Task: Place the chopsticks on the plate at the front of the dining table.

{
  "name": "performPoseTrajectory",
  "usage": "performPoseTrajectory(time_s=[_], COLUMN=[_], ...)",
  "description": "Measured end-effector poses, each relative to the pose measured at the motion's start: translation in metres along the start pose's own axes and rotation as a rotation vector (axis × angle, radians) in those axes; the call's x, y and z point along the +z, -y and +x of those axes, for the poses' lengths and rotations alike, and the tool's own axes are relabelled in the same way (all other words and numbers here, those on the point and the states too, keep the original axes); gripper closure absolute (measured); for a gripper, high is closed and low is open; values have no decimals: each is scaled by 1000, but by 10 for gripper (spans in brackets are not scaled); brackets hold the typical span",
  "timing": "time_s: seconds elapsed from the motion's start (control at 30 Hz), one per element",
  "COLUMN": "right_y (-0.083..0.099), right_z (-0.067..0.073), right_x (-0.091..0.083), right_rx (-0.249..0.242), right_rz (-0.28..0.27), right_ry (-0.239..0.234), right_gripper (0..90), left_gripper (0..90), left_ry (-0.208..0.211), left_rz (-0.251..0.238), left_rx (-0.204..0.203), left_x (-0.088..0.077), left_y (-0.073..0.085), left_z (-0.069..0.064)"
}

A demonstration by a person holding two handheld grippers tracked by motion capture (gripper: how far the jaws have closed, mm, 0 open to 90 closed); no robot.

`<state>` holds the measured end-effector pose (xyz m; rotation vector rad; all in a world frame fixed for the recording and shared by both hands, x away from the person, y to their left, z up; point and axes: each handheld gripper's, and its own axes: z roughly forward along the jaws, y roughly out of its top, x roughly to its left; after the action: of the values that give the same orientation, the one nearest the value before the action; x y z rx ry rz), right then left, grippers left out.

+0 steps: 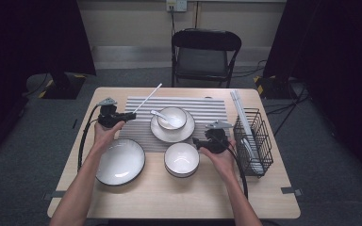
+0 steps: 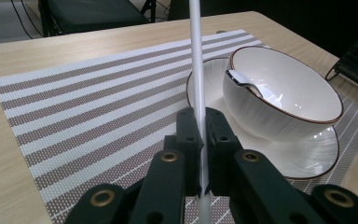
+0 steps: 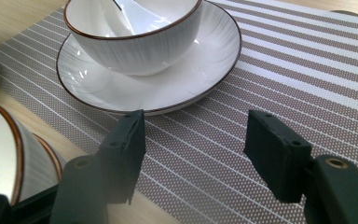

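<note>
Left of centre in the high view, the left gripper (image 1: 131, 114) pinches a white chopstick (image 1: 147, 98) slanting toward the upper right; at centre right, the right gripper (image 1: 197, 142) points left, jaws apart, empty.

Left claw (image 1: 131, 115) and right claw (image 1: 197, 142): black bodies, grey three-cornered top plates, brass-ringed screws at jaw links, flat block jaws. Black cables trail back. Forearms bare, no sleeves.

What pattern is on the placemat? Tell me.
The placemat has white and brown-grey stripes, clearest in the left gripper view.
</note>
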<state>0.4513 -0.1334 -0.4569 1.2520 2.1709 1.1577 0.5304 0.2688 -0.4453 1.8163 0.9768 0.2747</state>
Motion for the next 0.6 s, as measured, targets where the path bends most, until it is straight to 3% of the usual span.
performPoseTrajectory(time_s=[0.2,0.33,0.6], right_y=[7,12,22], right_z=[-2,-5,-8], right_x=[3,6,10], right_rx=[-6,3,-29], right_rz=[35,51,111], right_ry=[17,23,58], right_gripper=[384,384,374], left_gripper=[862,863,862], left_ry=[0,1,-12], left_rz=[17,19,49], left_rx=[37,25,5], left_x=[2,3,10], left_y=[-2,-2,4], left_z=[-8,-8,-3])
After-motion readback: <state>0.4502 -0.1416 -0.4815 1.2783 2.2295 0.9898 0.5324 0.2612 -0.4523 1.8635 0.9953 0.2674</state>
